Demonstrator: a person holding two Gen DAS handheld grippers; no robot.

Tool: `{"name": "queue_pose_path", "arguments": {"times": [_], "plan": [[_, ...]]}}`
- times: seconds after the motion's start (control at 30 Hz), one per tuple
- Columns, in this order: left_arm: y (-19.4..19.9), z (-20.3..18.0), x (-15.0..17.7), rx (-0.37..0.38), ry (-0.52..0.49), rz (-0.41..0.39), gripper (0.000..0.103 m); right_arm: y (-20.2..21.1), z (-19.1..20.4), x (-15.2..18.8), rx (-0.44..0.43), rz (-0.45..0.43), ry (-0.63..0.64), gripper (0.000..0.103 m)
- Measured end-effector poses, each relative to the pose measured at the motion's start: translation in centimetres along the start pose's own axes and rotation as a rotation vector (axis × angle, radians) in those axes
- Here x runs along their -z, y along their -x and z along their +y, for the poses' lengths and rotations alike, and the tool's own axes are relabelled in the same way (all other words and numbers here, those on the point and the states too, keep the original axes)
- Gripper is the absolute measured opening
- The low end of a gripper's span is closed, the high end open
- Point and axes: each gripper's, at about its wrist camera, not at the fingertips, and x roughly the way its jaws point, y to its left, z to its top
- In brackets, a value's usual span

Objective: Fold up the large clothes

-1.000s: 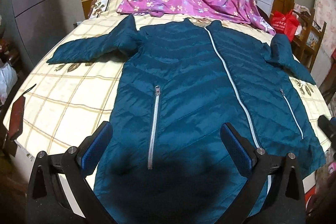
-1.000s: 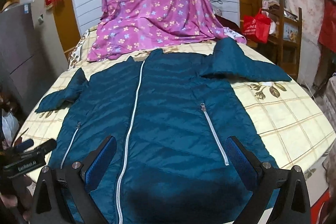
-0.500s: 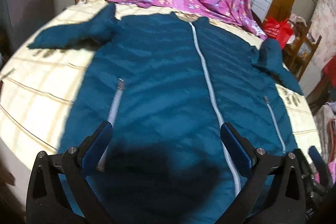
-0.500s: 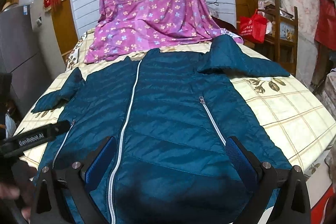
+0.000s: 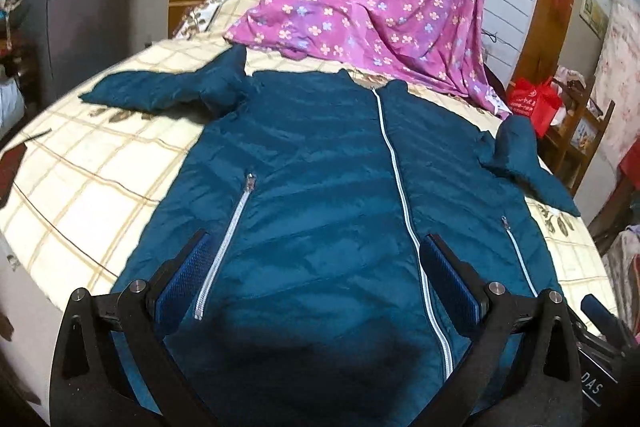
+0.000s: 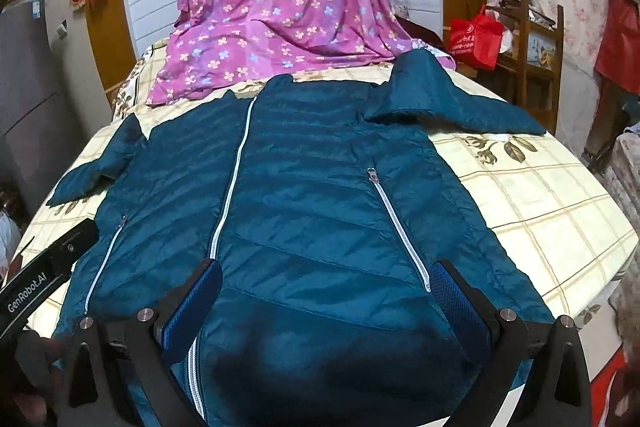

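Change: left gripper [image 5: 318, 267] has pulled back and swung; more bed [image 5: 92, 179] shows beside it than half a second ago.
Jacket [image 5: 320, 195]: flat on bed, zipped front up, directly ahead of both tools.
Axis: hem nearest, collar farthest; sleeves spread sideways.
Left gripper: jaws wide, empty.
Right gripper [image 6: 324, 297]: jaws wide, empty, above hem.

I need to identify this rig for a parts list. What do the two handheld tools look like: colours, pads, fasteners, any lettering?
Both match: the left tool and right tool have matte black angular frames with triangular cut-outs, round silver bolts at the pivots, and textured blue pads lining the fingers. In the right wrist view, the left tool's black body shows white lettering "GenRobot.AI". No cables visible.
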Motion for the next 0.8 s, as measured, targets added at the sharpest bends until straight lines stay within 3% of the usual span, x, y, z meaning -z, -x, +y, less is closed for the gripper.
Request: {"name": "queue_pose_path", "arguments": {"times": [0.3,0.8], "plan": [[-0.4,1.4,0.1,0.024,0.077,0.045,0.103,0.0,0.5,0.1,0.032,0.010,0.016,0.103],[-0.6,1.4,0.4,0.027,0.087,0.060,0.103,-0.1,0.9,0.1,0.059,0.015,0.037,0.103]]}}
